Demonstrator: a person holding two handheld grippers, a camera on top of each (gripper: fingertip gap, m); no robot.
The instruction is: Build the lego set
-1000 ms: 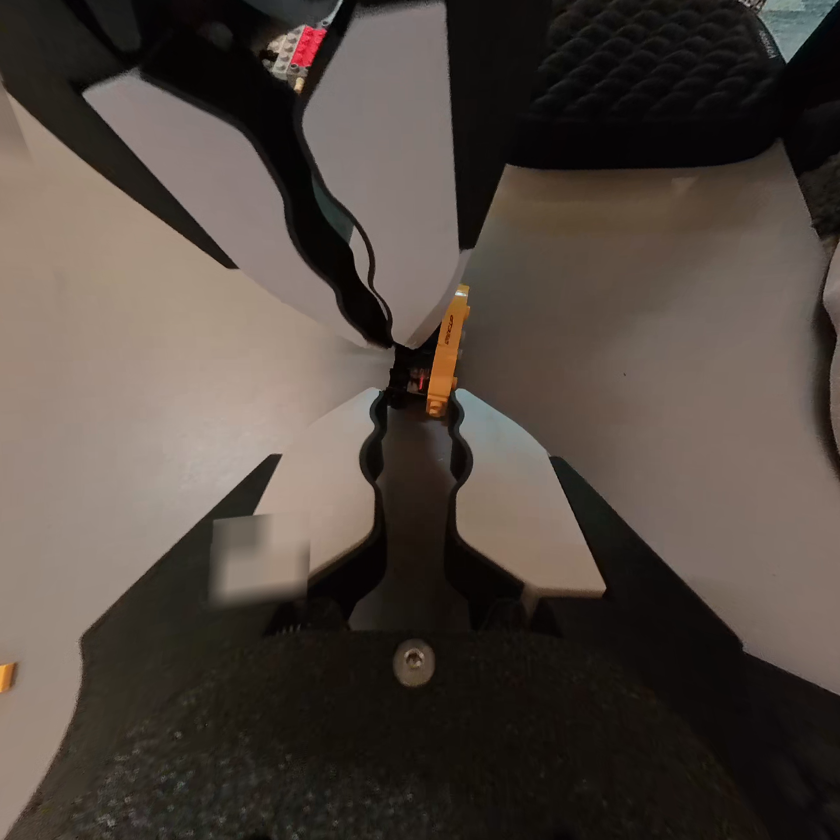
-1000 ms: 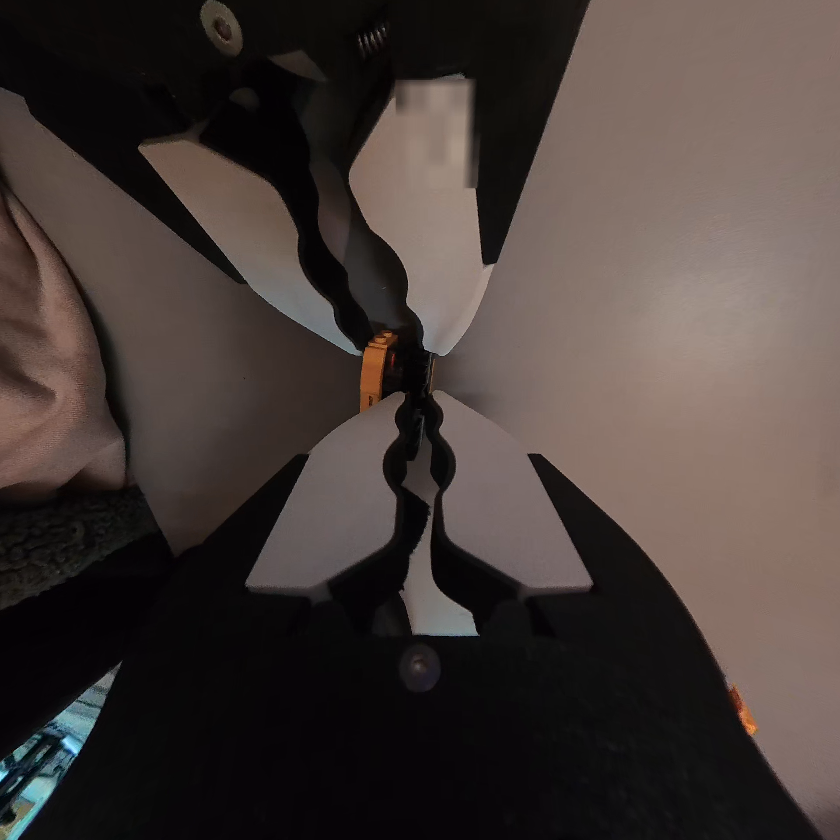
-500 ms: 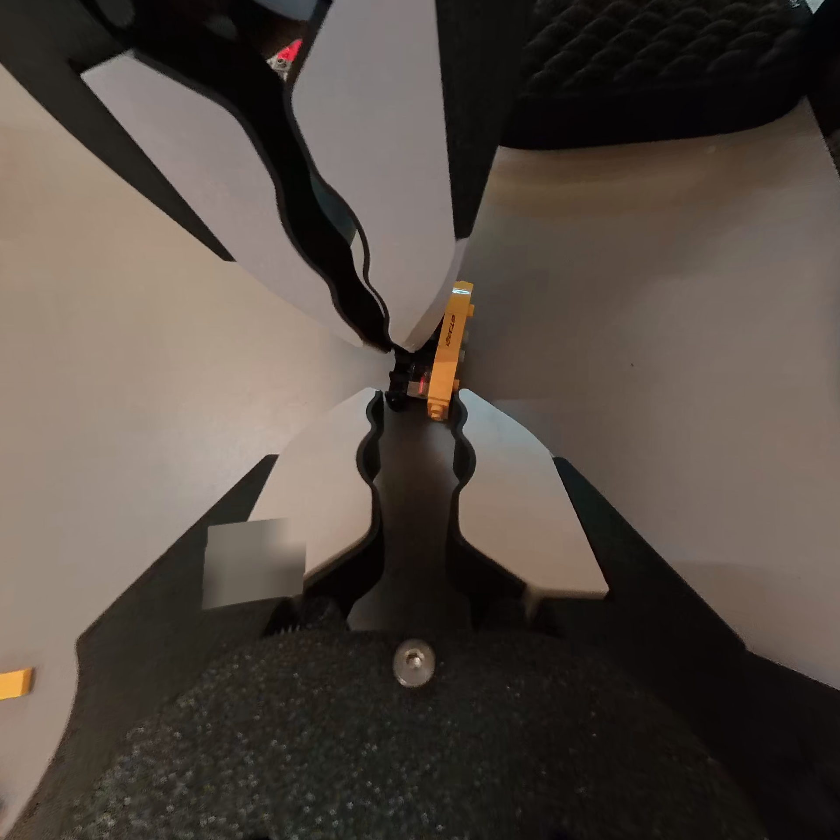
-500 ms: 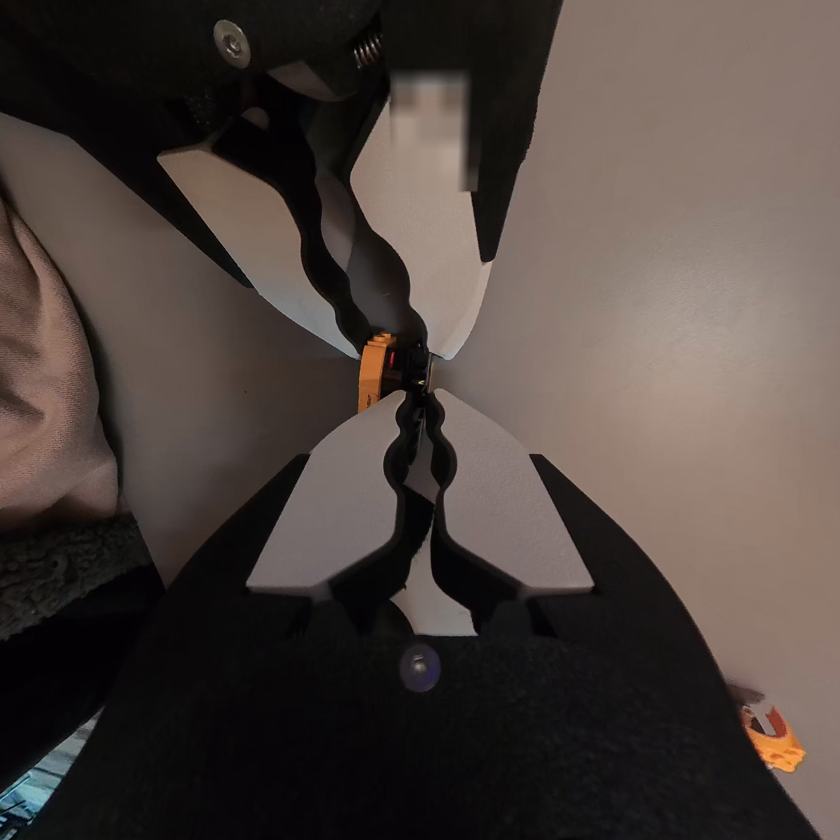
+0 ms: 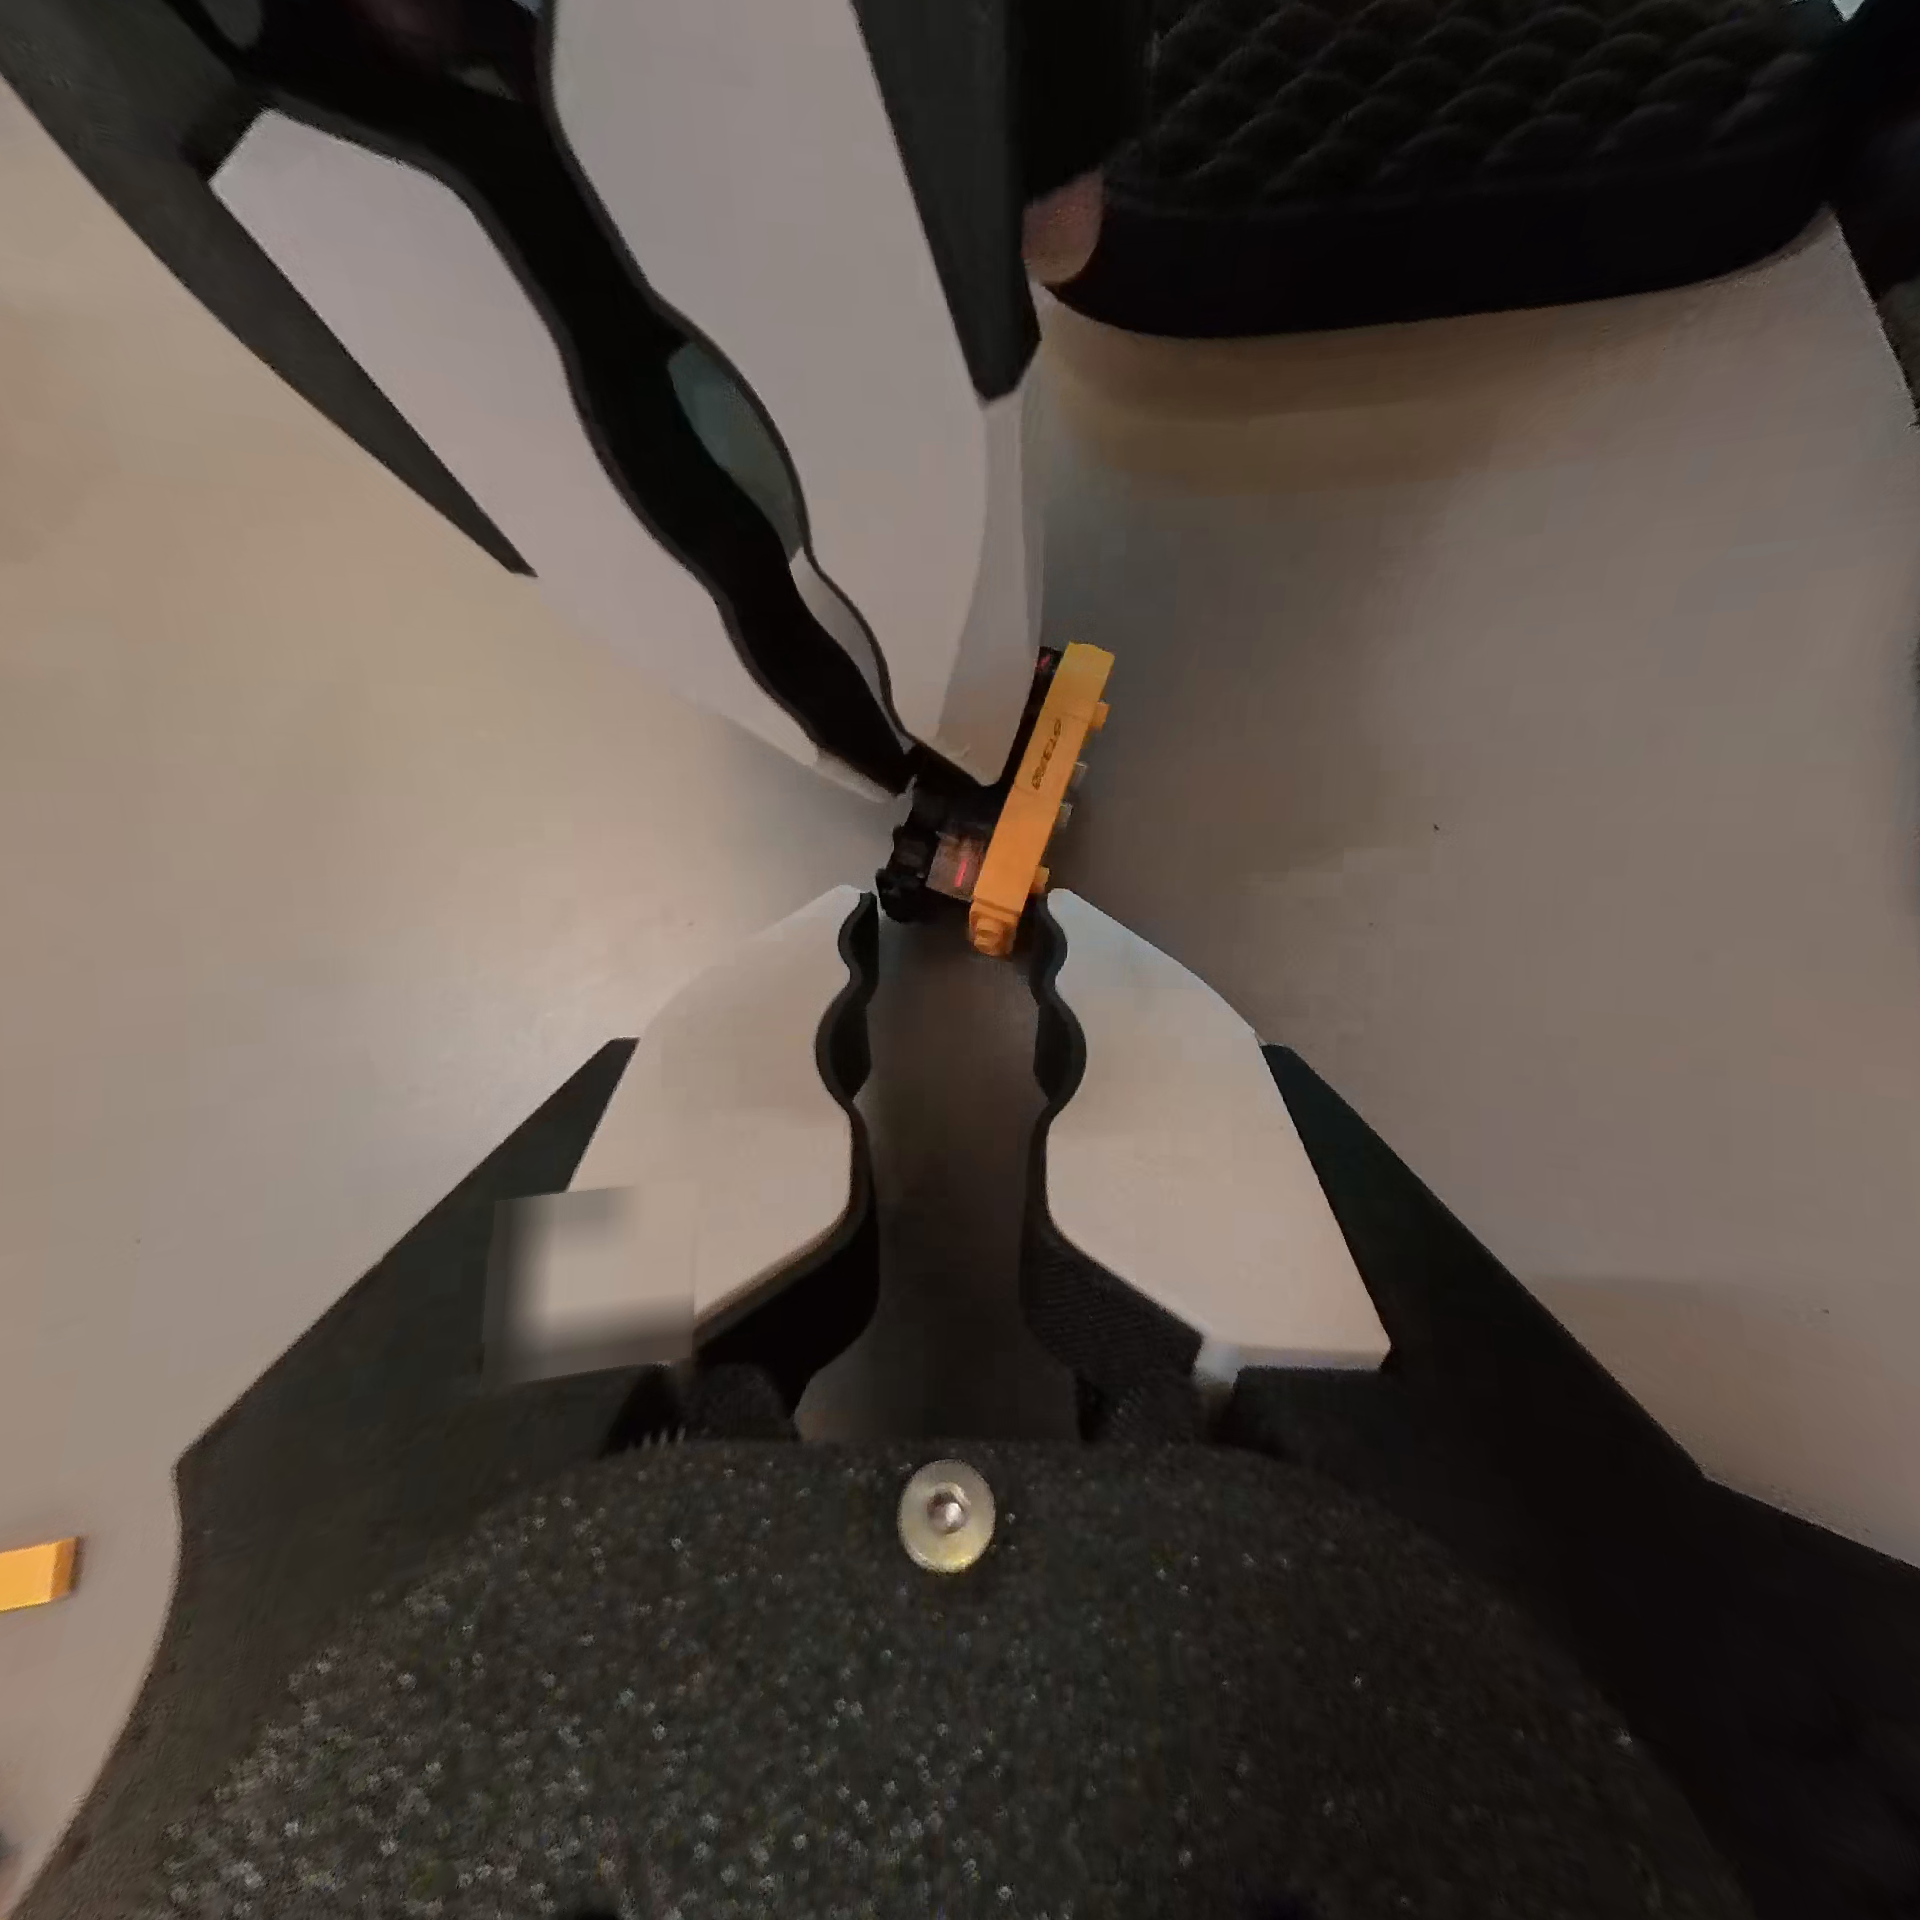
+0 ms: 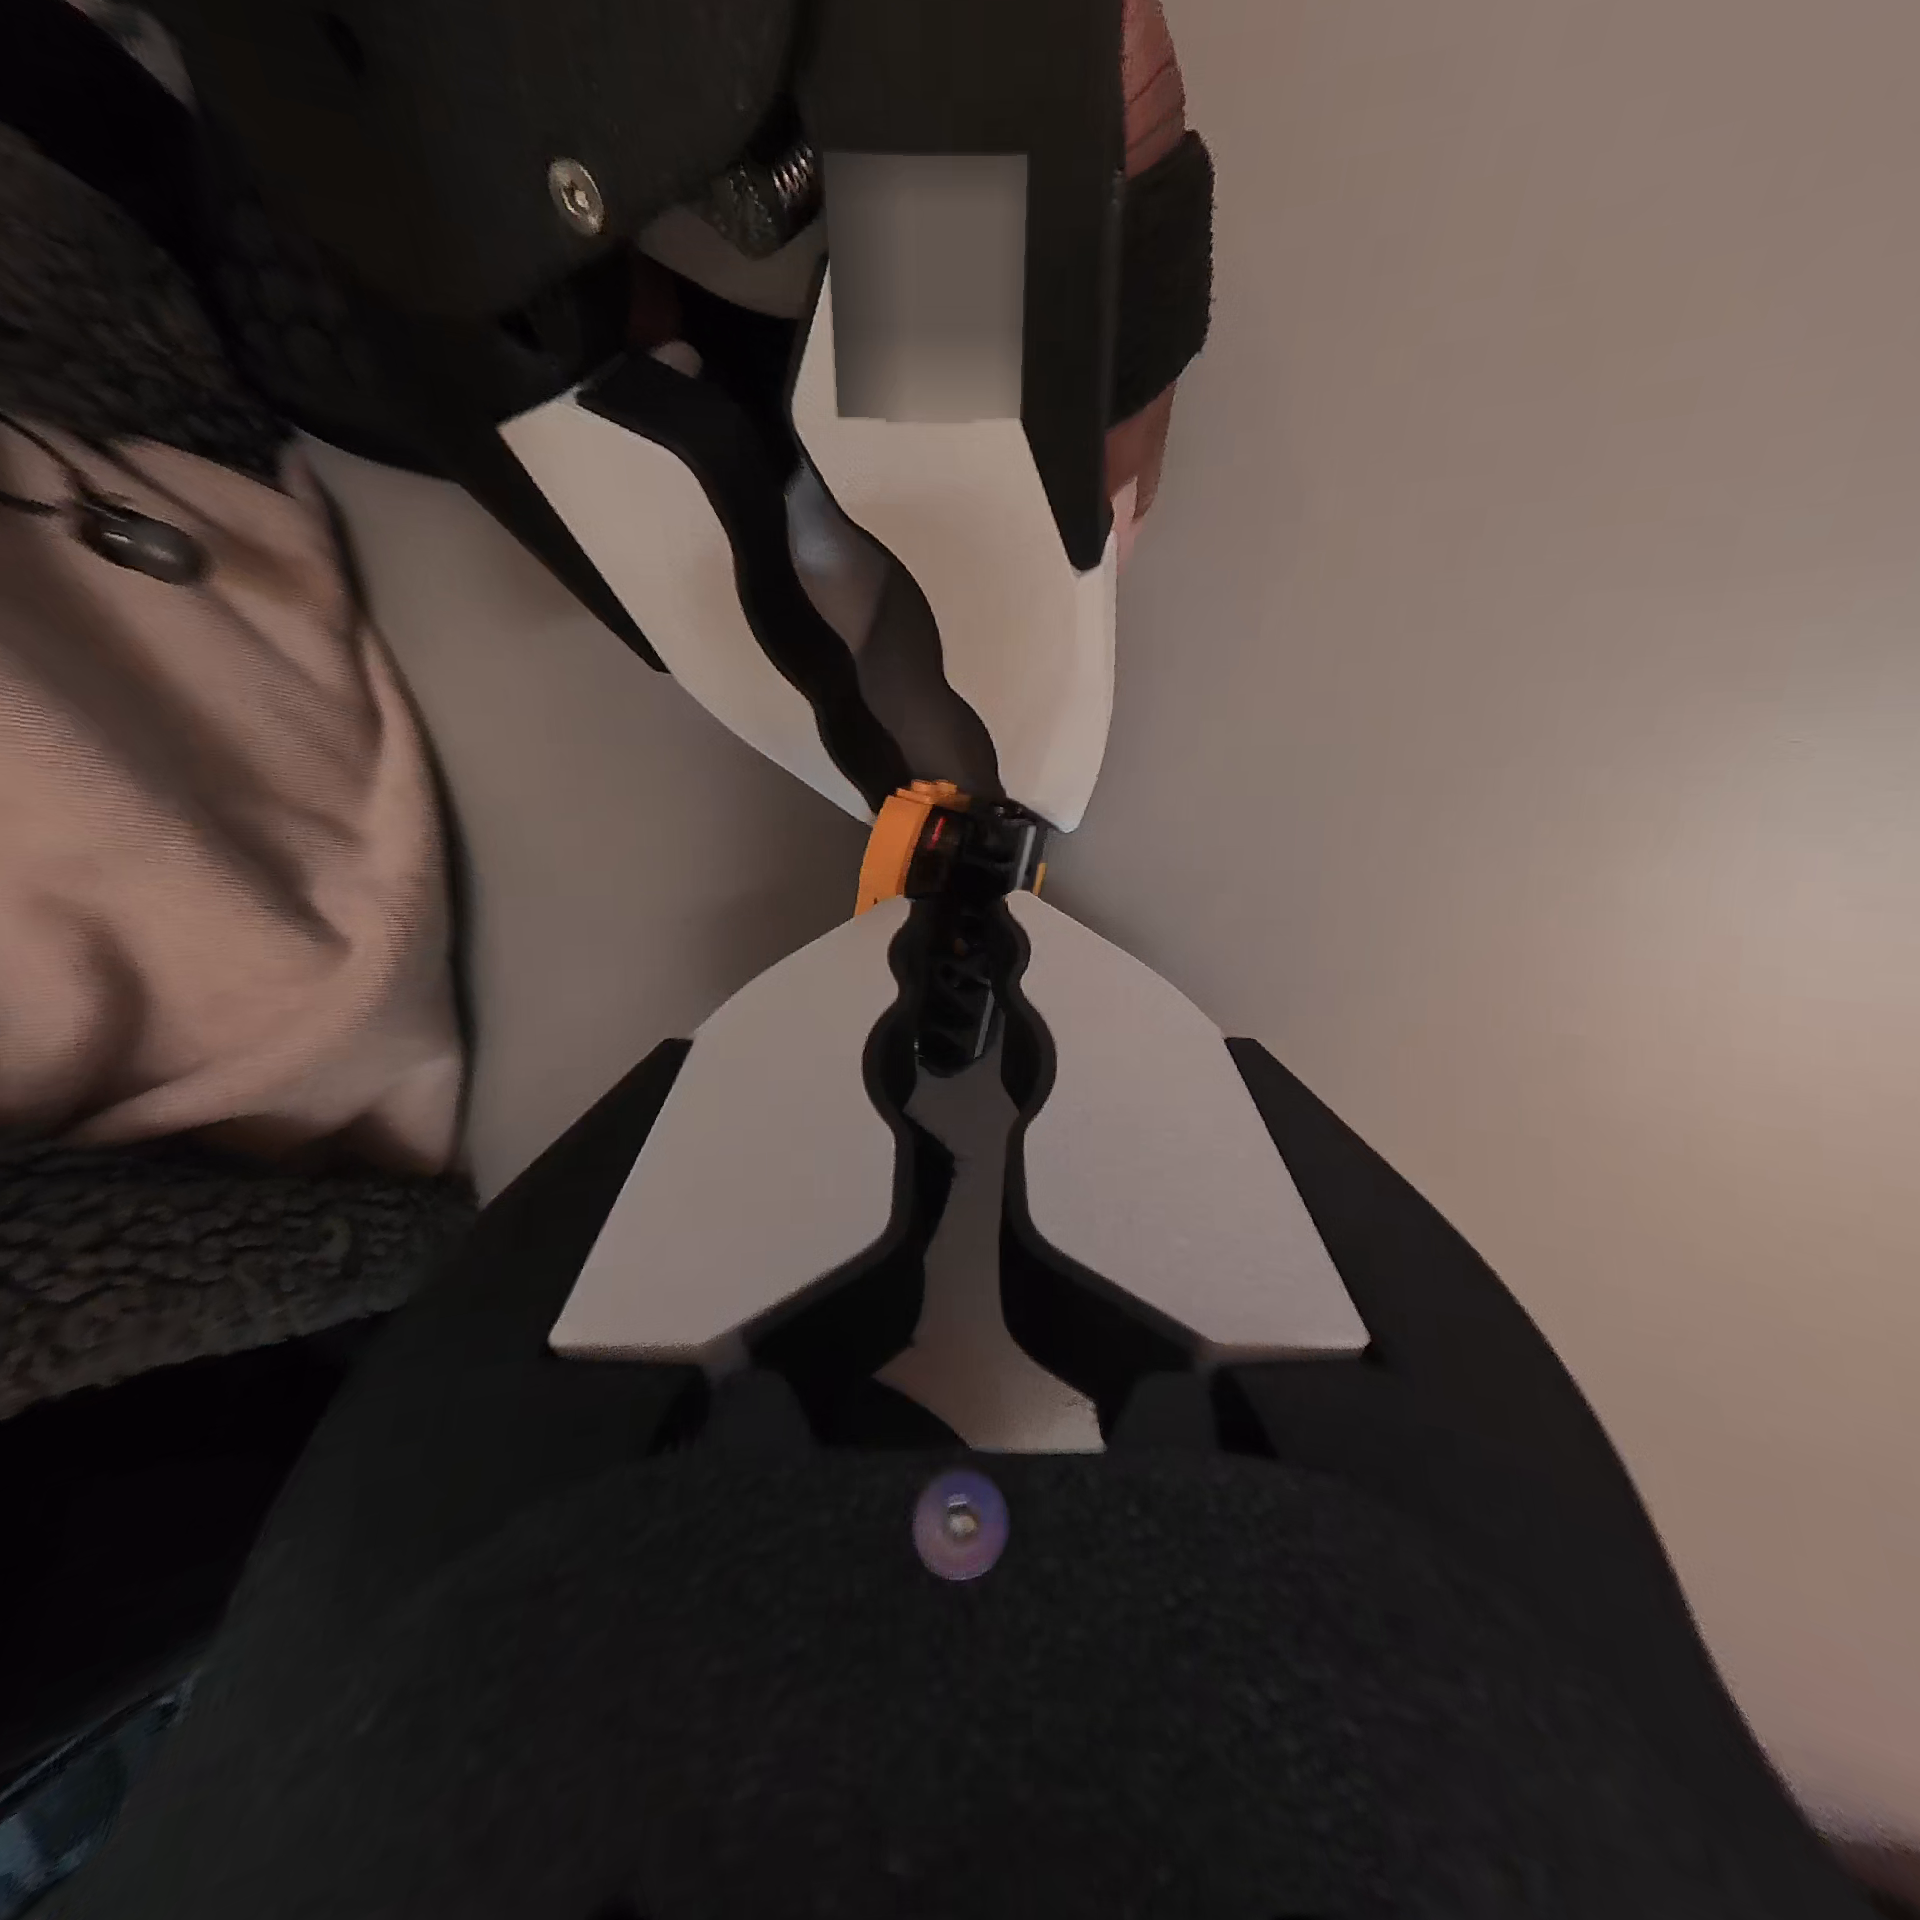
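Item one, my left gripper (image 5: 951,909): clenched on the lego assembly (image 5: 1023,805), orange strip at 12 o'clock; only this view shows a loose orange piece (image 5: 36,1574) at 8 o'clock. Item two, right gripper (image 6: 951,914): pinching the assembly's black end; only here, pale fabric (image 6: 208,831) at 9 o'clock.

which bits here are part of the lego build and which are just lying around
In the job:
- small orange and black lego assembly, gripped between both tools
- left gripper
- right gripper

Lying about:
- loose flat orange lego piece on the white table
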